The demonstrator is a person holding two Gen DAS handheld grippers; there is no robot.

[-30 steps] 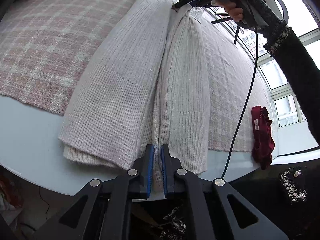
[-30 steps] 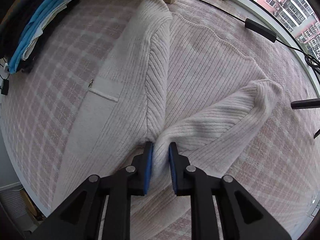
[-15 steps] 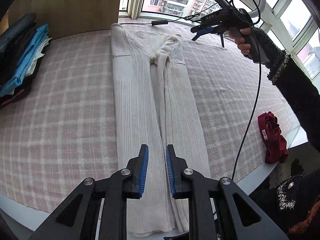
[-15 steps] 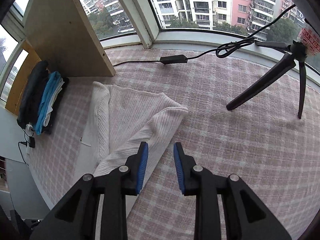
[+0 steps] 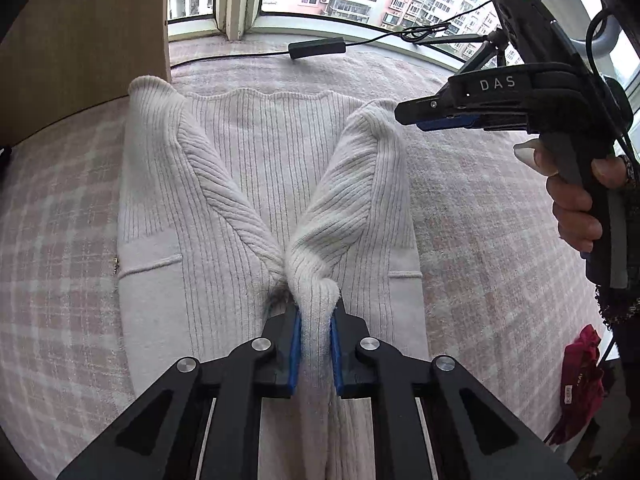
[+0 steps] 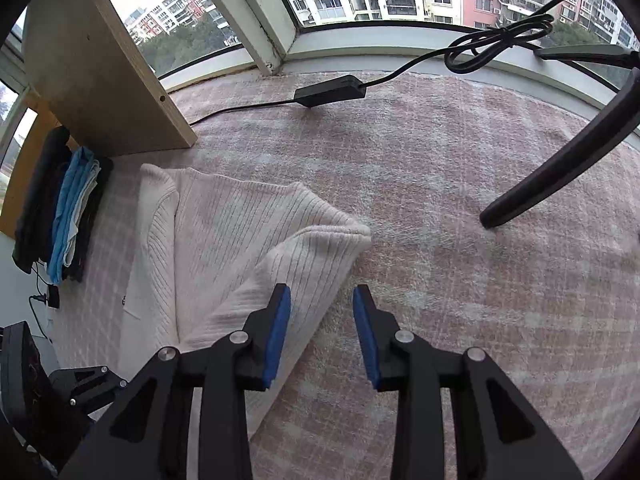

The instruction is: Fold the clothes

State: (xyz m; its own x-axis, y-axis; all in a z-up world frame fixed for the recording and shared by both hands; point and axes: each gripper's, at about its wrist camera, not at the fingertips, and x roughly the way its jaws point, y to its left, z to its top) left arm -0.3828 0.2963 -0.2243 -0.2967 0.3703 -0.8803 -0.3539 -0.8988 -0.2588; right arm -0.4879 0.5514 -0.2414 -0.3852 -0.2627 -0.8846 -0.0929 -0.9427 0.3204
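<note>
A white ribbed knit sweater (image 5: pixel 256 152) lies flat on the pink plaid cloth (image 5: pixel 60 208), both sleeves folded inward to meet in a V. In the left wrist view my left gripper (image 5: pixel 314 314) is closing, and its blue pads pinch the bunched cuff of the right-hand sleeve (image 5: pixel 352 200). A hand holds my right gripper (image 5: pixel 402 114) in the air just past the sweater's right shoulder. In its own view the right gripper (image 6: pixel 320 300) is opening, with nothing between the pads; the sweater's (image 6: pixel 240 220) shoulder edge lies under its left finger.
A wooden board (image 5: pixel 80 40) stands at the sweater's far left corner. A black power adapter (image 5: pixel 316 49) with its cable lies by the window. A tripod leg (image 6: pixel 560 168) rests on the cloth at right. Folded clothes (image 6: pixel 68 208) are stacked far left; a red garment (image 5: pixel 580 380) lies near right.
My left gripper let go of the hem, moved up along the sweater and closed on the sleeve cuff. My right gripper released the sleeve, pulled away to the right and opened wider.
</note>
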